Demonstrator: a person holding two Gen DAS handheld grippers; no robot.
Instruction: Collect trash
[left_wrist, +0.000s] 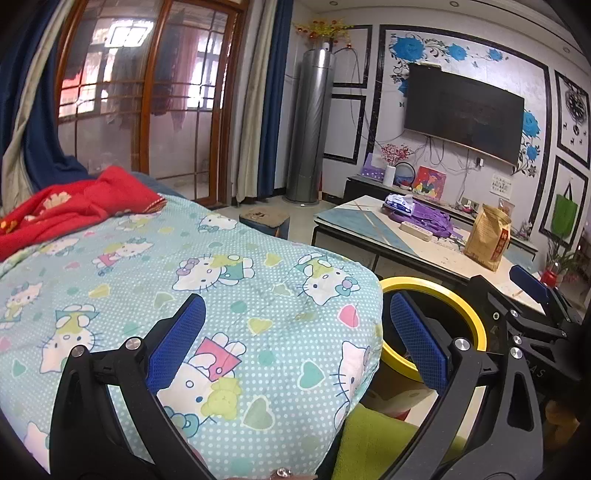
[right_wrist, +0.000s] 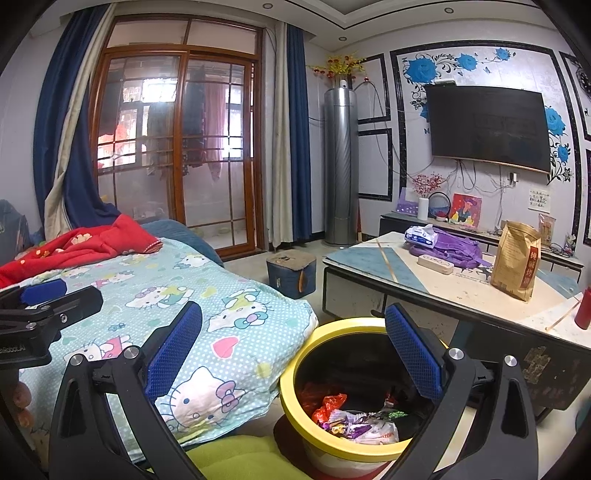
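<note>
Two hand-held grippers are in my views, and both stand wide open with nothing between their blue pads. My left hand-held gripper hovers over the corner of the bed's cartoon-cat quilt, its right pad in front of the yellow rim of the bin. My right hand-held gripper sits above the gap between the quilt and the bin; the bin stands on the floor just beside the bed and near the table. Inside the bin I see crumpled wrappers, lying below and between the right gripper's pads, well apart from them. On the table stand a brown paper bag and a purple bundle
</note>
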